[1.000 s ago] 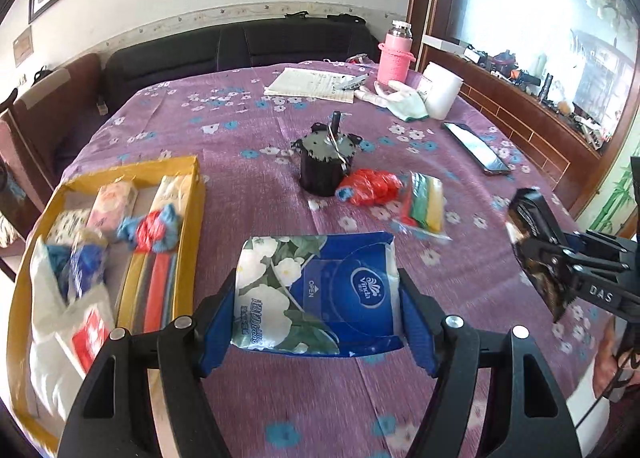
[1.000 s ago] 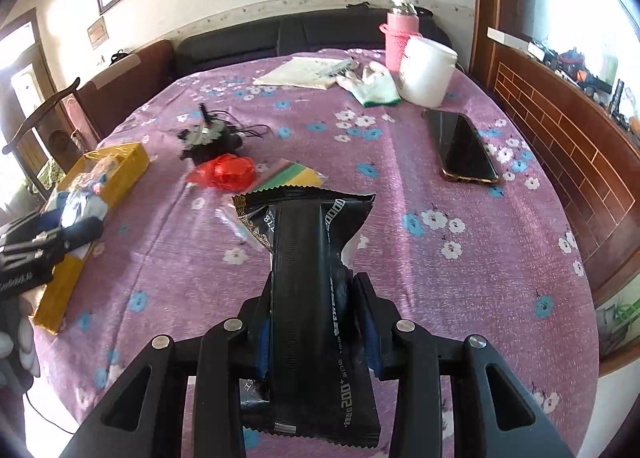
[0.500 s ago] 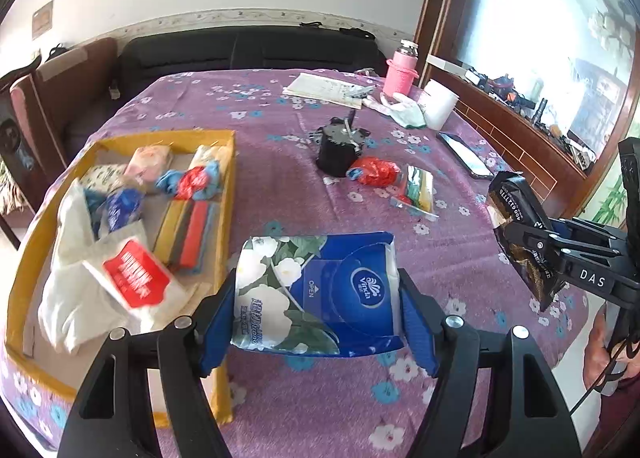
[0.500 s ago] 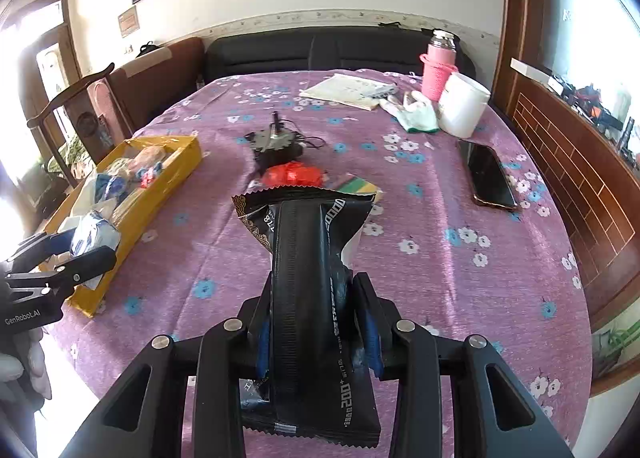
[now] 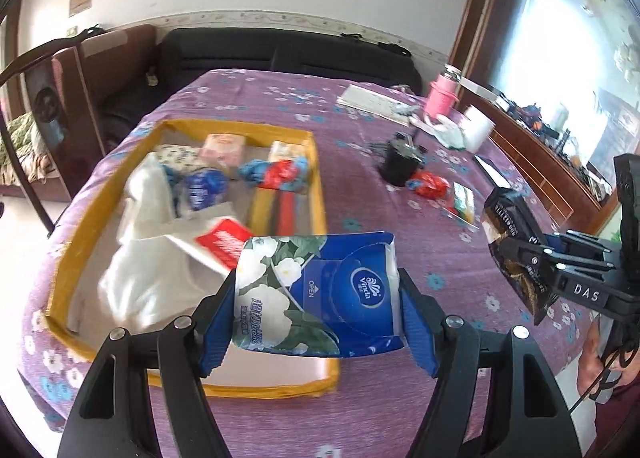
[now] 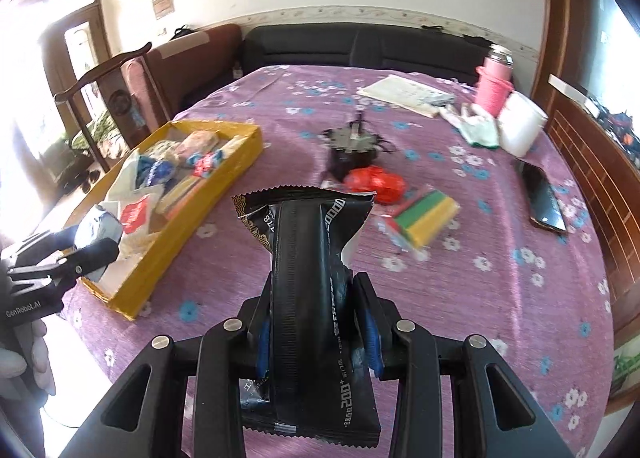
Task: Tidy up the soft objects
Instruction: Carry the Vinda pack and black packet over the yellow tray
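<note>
My left gripper (image 5: 318,310) is shut on a blue floral tissue pack (image 5: 320,290), held above the near right corner of the yellow tray (image 5: 318,178). The tray holds white cloth, small packets and coloured bundles. My right gripper (image 6: 316,322) is shut on a black foil packet (image 6: 310,258) over the purple tablecloth, right of the tray (image 6: 236,166). In the left wrist view the right gripper (image 5: 520,254) shows at the right edge with the black packet (image 5: 508,226). The left gripper (image 6: 84,244) and the tissue pack (image 6: 98,228) show at the left edge of the right wrist view.
On the cloth lie a red bundle (image 6: 374,182), a green-yellow sponge pack (image 6: 424,214), a black pot-like object (image 6: 352,146), a phone (image 6: 542,198), a white cup (image 6: 520,126), a pink bottle (image 6: 494,86) and papers (image 6: 400,92). A chair (image 6: 120,90) and sofa stand behind.
Both grippers moved left with their loads. The tissue pack now hangs over the tray's near corner instead of beside it. The grips stay the same.
</note>
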The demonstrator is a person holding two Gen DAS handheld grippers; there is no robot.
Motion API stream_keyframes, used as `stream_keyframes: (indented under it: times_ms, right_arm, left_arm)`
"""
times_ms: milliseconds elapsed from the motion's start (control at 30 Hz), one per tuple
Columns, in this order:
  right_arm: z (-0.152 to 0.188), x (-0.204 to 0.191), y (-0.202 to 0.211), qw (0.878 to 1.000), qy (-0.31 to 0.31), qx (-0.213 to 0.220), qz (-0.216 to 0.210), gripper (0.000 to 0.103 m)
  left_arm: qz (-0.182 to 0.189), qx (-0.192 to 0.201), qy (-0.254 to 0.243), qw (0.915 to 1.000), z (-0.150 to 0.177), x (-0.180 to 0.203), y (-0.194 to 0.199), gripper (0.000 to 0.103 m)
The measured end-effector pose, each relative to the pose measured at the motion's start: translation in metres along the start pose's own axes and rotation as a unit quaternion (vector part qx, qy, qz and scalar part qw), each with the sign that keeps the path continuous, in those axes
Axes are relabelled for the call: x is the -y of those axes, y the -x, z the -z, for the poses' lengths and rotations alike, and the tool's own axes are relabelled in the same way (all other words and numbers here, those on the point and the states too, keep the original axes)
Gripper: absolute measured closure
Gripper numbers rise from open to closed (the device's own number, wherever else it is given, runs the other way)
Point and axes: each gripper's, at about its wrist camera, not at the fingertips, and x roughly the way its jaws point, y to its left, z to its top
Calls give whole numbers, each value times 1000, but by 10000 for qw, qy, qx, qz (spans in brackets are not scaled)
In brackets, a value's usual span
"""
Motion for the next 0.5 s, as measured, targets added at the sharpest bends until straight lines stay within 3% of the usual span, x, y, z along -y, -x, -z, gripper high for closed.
stream_keyframes:
  times_ms: [300,500]
  right_arm:
    - [-24,-46,-33,9989,184,-201,-377,64]
    - [-43,-81,-52,9973,394,-284,-559,64]
  left_arm:
    - [-234,-58,521,9983,-3,-62,-2,31]
    - [-176,-267,882,9956,2,-92,-18,31]
